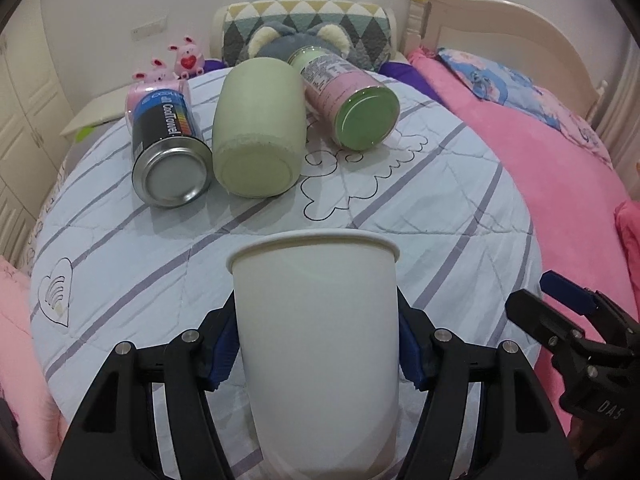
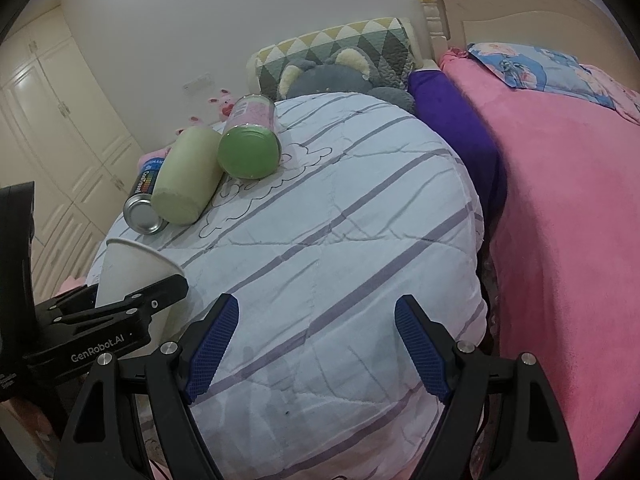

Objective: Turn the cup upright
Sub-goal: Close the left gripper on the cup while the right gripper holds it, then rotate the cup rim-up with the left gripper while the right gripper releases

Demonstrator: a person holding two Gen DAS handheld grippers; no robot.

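Observation:
A white paper cup (image 1: 316, 344) is held between the blue pads of my left gripper (image 1: 316, 354), rim pointing up and away over the striped quilt (image 1: 420, 216). The cup also shows at the left of the right wrist view (image 2: 128, 272), gripped by the left gripper (image 2: 120, 316). My right gripper (image 2: 316, 344) is open and empty above the quilt (image 2: 340, 220); it also appears at the right edge of the left wrist view (image 1: 560, 320).
Three cylinders lie on their sides at the far end of the quilt: a black-labelled can (image 1: 168, 148), a pale green cup (image 1: 258, 128) and a pink jar with a green lid (image 1: 352, 100). A pink blanket (image 1: 560, 168) lies to the right. Pillows and plush toys are behind.

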